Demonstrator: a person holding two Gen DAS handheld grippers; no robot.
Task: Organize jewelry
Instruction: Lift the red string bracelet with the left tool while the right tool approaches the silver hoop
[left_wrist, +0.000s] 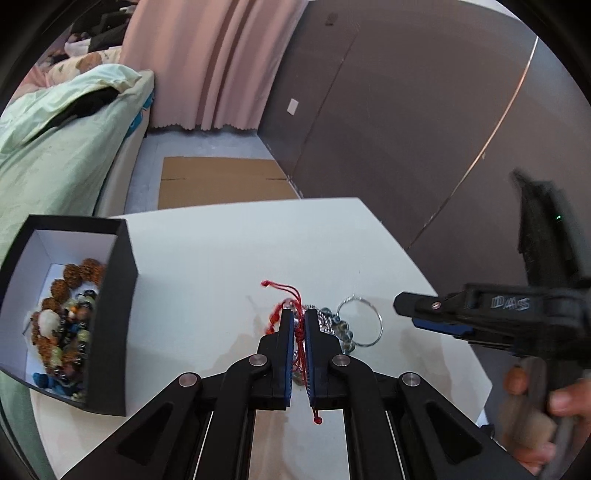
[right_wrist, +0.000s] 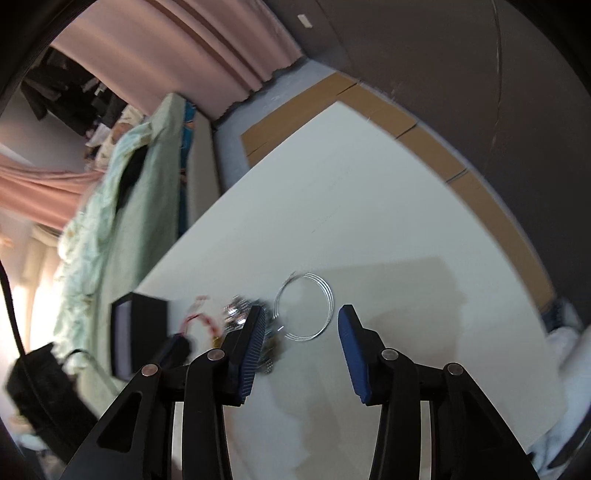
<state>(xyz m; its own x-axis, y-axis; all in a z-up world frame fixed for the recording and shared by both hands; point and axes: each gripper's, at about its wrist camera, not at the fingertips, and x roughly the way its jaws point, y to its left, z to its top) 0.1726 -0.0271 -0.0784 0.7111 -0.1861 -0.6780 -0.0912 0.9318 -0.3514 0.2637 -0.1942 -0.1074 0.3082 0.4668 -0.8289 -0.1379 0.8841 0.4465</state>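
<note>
On the white table (left_wrist: 221, 251) my left gripper (left_wrist: 300, 314) is shut on a red cord bracelet (left_wrist: 300, 334), whose cord runs between the blue pads and whose knotted ends trail out above and below them. Beside it lie a glassy bead bracelet (left_wrist: 341, 330) and a silver wire bangle (left_wrist: 364, 321). My right gripper (left_wrist: 402, 302) comes in from the right. In the right wrist view its jaws (right_wrist: 301, 314) stand apart over the table with the silver bangle (right_wrist: 304, 306) just beyond them and nothing between the pads.
A black box (left_wrist: 110, 314) with a white inside stands at the table's left and holds several bead bracelets (left_wrist: 64, 325). A bed with green bedding (left_wrist: 55, 147) lies to the left. Flat cardboard (left_wrist: 221, 184) lies on the floor beyond the table. A hand (left_wrist: 535, 398) holds the right gripper.
</note>
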